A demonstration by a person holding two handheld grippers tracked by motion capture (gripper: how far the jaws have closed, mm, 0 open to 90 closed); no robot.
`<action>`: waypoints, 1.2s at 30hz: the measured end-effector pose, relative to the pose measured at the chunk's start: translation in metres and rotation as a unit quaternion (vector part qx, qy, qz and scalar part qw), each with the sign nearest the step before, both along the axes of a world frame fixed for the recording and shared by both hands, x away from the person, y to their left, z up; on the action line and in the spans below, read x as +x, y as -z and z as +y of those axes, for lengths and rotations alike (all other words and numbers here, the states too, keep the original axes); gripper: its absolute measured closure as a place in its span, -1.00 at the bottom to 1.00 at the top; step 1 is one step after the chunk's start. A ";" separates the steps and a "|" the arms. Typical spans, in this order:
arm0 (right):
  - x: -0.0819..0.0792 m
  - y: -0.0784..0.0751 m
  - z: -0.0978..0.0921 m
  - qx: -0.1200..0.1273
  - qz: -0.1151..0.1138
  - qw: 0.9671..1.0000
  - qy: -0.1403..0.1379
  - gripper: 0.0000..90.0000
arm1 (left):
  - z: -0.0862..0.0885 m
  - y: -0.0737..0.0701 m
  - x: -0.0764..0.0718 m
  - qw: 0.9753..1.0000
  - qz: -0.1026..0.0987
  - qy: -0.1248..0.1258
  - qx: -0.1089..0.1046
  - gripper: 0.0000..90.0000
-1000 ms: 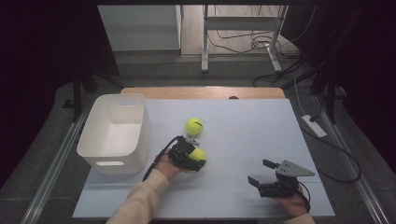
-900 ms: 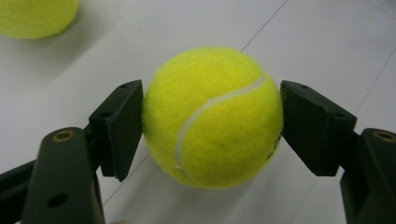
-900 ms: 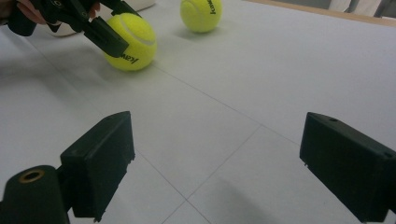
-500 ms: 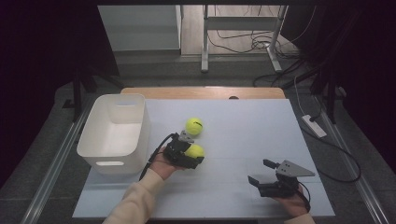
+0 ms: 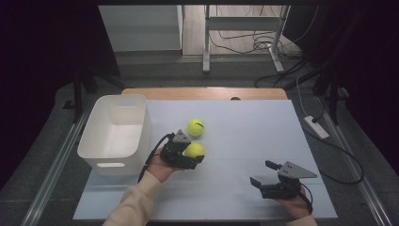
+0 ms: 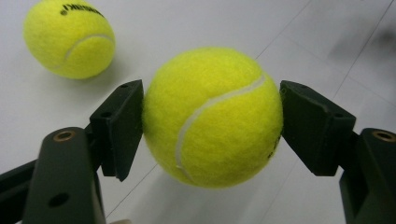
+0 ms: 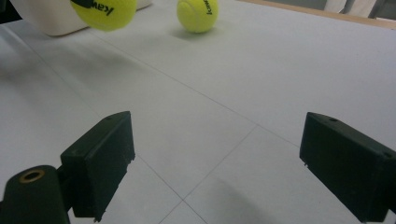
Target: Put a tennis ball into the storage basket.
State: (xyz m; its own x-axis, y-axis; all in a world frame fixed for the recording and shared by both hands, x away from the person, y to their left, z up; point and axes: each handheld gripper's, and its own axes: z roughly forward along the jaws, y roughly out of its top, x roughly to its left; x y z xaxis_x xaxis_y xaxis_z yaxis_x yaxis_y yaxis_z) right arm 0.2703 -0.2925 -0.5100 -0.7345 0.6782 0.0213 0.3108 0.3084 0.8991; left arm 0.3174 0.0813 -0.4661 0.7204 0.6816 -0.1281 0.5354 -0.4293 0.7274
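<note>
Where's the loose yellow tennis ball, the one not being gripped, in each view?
High view: loose yellow felt tennis ball at table centre, beyond the left tool.
Left gripper view: top left.
Right gripper view: top centre.
Shared landmark: the gripped yellow tennis ball beside it.

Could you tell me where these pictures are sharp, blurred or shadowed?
Left gripper view: held tennis ball sharp, soft shadow below. Right gripper view: the table sharp, far tennis ball slightly soft. High view: surroundings dark, table evenly lit.
</note>
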 end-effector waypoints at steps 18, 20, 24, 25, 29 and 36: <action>0.000 0.000 -0.001 0.001 -0.002 1.000 0.003 -0.77 | 0.013 -0.014 -0.009 0.999 -0.027 -0.007 -0.032 -0.41; -0.001 -0.001 -0.001 0.001 -0.003 1.000 0.004 -0.77 | 0.013 -0.015 -0.009 0.999 -0.028 -0.007 -0.032 -0.41; 0.000 -0.001 -0.001 0.001 -0.003 1.000 0.005 -0.77 | 0.017 -0.019 -0.012 0.999 -0.034 -0.009 -0.038 -0.41; 0.000 -0.001 -0.001 0.000 -0.003 1.000 0.005 -0.77 | 0.018 -0.020 -0.012 0.998 -0.037 -0.011 -0.040 -0.41; 0.000 -0.001 -0.001 0.000 -0.003 1.000 0.005 -0.77 | 0.021 -0.023 -0.014 0.998 -0.041 -0.014 -0.047 -0.41; 0.000 -0.001 -0.001 0.000 -0.004 1.000 0.006 -0.77 | 0.024 -0.028 -0.017 0.997 -0.044 -0.012 -0.061 -0.41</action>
